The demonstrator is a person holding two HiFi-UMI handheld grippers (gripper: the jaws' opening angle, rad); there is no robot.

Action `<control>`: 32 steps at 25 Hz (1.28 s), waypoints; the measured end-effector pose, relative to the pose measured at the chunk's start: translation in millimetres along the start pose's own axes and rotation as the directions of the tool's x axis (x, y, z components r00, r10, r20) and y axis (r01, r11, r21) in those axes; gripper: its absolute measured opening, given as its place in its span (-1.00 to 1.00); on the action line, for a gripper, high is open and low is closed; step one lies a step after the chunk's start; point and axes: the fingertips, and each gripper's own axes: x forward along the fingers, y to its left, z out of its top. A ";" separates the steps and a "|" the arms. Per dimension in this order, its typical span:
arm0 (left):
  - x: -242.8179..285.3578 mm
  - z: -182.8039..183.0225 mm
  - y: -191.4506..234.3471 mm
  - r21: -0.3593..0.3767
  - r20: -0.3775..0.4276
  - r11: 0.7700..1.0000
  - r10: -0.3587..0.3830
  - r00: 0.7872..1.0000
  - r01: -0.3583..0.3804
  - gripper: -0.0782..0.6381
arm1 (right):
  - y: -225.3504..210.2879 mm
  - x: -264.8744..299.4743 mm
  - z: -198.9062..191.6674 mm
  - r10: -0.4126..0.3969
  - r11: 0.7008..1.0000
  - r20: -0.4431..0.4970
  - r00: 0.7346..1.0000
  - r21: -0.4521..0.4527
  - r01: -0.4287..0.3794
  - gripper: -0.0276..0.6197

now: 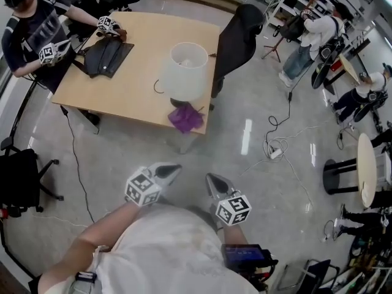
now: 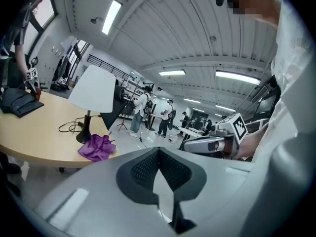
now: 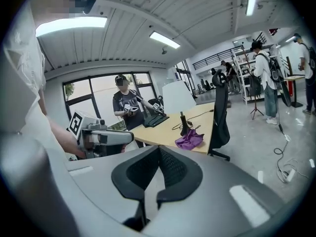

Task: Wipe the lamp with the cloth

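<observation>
A lamp (image 1: 187, 66) with a white shade stands near the front corner of the wooden table (image 1: 122, 84). A crumpled purple cloth (image 1: 185, 119) lies at its base by the table edge. Both grippers are held close to my body, well short of the table, over the floor. My left gripper (image 1: 173, 171) and right gripper (image 1: 212, 180) are shut and hold nothing. In the left gripper view the lamp (image 2: 96, 90) and cloth (image 2: 97, 147) lie ahead to the left of the shut jaws (image 2: 158, 149). In the right gripper view the lamp (image 3: 177, 97) and cloth (image 3: 189, 139) lie beyond the shut jaws (image 3: 159, 148).
A chair draped with a black jacket (image 1: 242, 32) stands at the table's right side. Another person (image 1: 33, 26) works on a black bag (image 1: 107, 55) at the far left. A power strip with cables (image 1: 275, 153) lies on the floor. A black office chair (image 1: 21, 176) stands at the left.
</observation>
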 end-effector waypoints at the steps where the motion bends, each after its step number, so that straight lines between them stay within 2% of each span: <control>1: -0.9 0.8 3.8 -0.002 0.000 1.000 0.008 1.000 -0.008 -0.78 | 0.2 4.6 1.4 0.008 1.000 -0.003 1.000 -0.003 -0.008 -0.87; 11: 12.5 11.1 42.9 0.023 -0.007 0.988 0.153 0.988 -0.153 -0.78 | -46.0 43.8 16.4 0.076 0.997 -0.014 0.997 0.025 -0.075 -0.87; 18: 78.1 53.1 66.8 0.051 0.008 0.982 0.183 0.983 -0.183 -0.78 | -101.9 78.1 40.3 0.167 0.986 -0.051 0.985 -0.003 -0.167 -0.87; 24: 124.2 75.0 77.0 0.063 -0.005 0.970 0.238 0.971 -0.237 -0.78 | -134.6 98.1 55.3 0.258 0.965 -0.094 0.962 -0.015 -0.260 -0.87; 32: 126.1 83.2 101.6 0.007 0.000 0.930 0.366 0.930 -0.366 -0.78 | -138.5 120.5 62.3 0.375 0.920 -0.178 0.910 -0.048 -0.389 -0.87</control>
